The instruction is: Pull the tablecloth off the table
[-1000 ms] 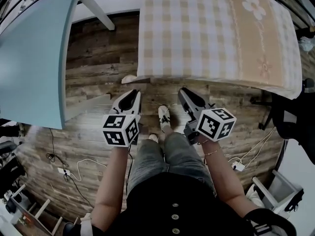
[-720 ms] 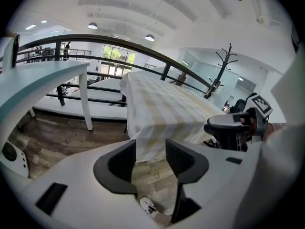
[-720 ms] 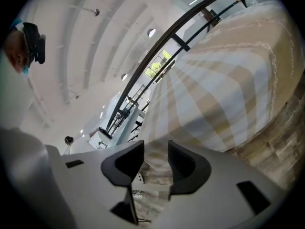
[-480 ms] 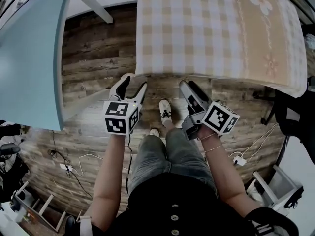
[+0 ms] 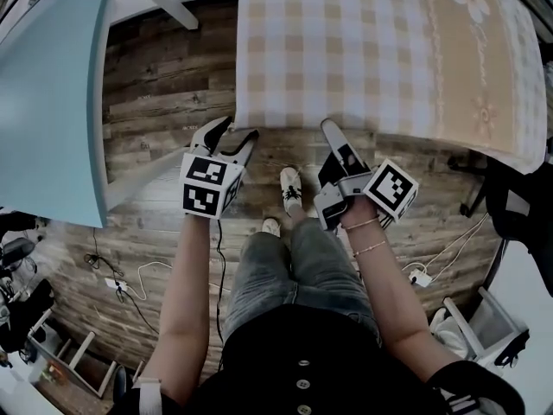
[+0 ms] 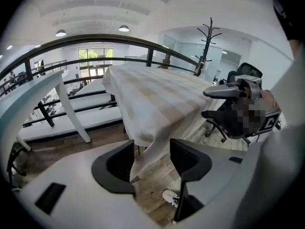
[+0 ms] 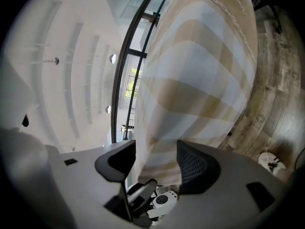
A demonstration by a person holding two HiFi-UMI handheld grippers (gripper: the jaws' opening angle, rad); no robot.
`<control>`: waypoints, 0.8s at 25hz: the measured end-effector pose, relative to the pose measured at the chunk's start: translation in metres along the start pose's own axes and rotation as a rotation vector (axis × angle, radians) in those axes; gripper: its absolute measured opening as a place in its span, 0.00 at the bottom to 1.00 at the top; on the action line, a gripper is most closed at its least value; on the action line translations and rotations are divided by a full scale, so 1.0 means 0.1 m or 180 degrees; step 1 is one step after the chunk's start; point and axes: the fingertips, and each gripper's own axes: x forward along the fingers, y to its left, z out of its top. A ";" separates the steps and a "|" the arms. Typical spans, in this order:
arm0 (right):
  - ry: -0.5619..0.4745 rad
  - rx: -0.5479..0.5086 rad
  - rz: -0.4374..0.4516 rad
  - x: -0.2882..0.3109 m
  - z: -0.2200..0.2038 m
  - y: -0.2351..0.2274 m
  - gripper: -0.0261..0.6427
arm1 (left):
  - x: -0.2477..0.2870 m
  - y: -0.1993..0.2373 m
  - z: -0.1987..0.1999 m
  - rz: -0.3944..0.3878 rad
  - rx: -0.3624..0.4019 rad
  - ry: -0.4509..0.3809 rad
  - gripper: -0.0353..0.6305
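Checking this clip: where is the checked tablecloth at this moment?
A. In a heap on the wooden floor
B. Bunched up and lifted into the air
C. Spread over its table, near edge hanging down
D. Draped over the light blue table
C: the tablecloth lies spread out flat, and its hanging edge sits between the opening jaws of the left gripper and the right gripper, neither pressing on it.

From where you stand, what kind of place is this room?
Probably an open-plan office or studio on an upper level: a black office chair, a coat stand and a curved railing show it, with cables lying across the wooden floor.
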 end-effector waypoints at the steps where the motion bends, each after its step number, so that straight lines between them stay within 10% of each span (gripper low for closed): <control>1: -0.0026 0.0063 0.0037 0.03 0.01 0.01 0.41 | 0.02 0.00 -0.01 -0.0006 0.0019 0.0023 0.42; 20: 0.0101 0.0381 -0.0043 0.09 -0.02 -0.05 0.29 | -0.05 -0.12 -0.14 -0.0124 0.0134 0.0239 0.09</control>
